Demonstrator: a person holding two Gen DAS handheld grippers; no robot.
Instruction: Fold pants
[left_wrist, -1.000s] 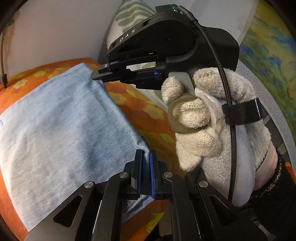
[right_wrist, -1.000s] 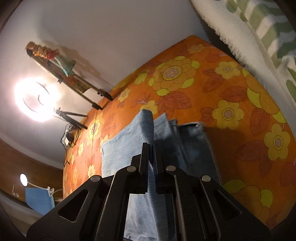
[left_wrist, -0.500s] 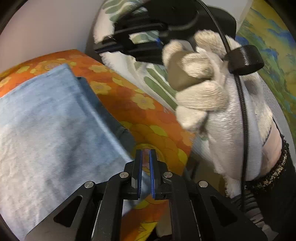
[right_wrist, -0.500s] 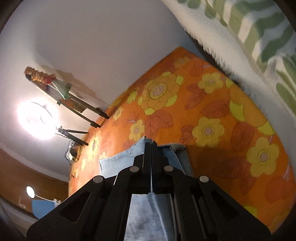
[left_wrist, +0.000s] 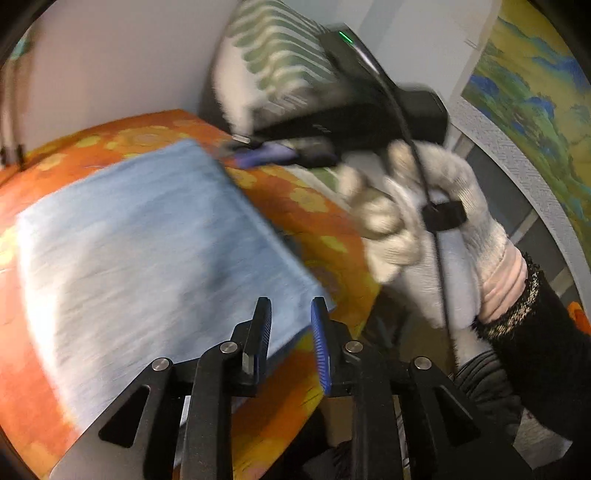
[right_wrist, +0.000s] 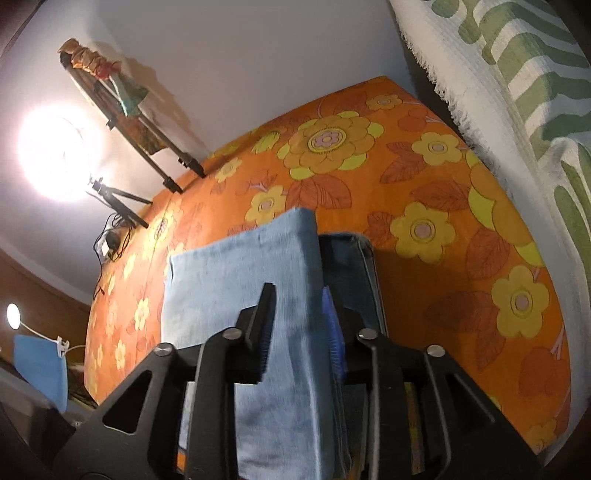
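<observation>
1. The left gripper (left_wrist: 290, 314) stands with its jaws a little apart. They have just been opening. The near corner of the folded pants (left_wrist: 147, 251) lies between and under the tips, but the pads do not press on it, so it is released.
2. The right gripper (right_wrist: 299, 321) also has its jaws parted, and they too have just been opening. A fold of the pants (right_wrist: 240, 288) passes between the fingers. The picture is blurred there, so I cannot tell if the pads touch the cloth.
3. The pants are light blue denim, folded to a flat rectangle, and they lie on the orange bedsheet (right_wrist: 424, 184) with yellow flowers.
4. In the left wrist view, the person's gloved right hand (left_wrist: 424, 229) holds the right gripper's black body beside the far corner of the pants.
5. A white and green striped blanket (right_wrist: 517, 74) lies at the edge of the bed.
6. A bright ring lamp (right_wrist: 51, 151) on a tripod stands by the wall.
</observation>
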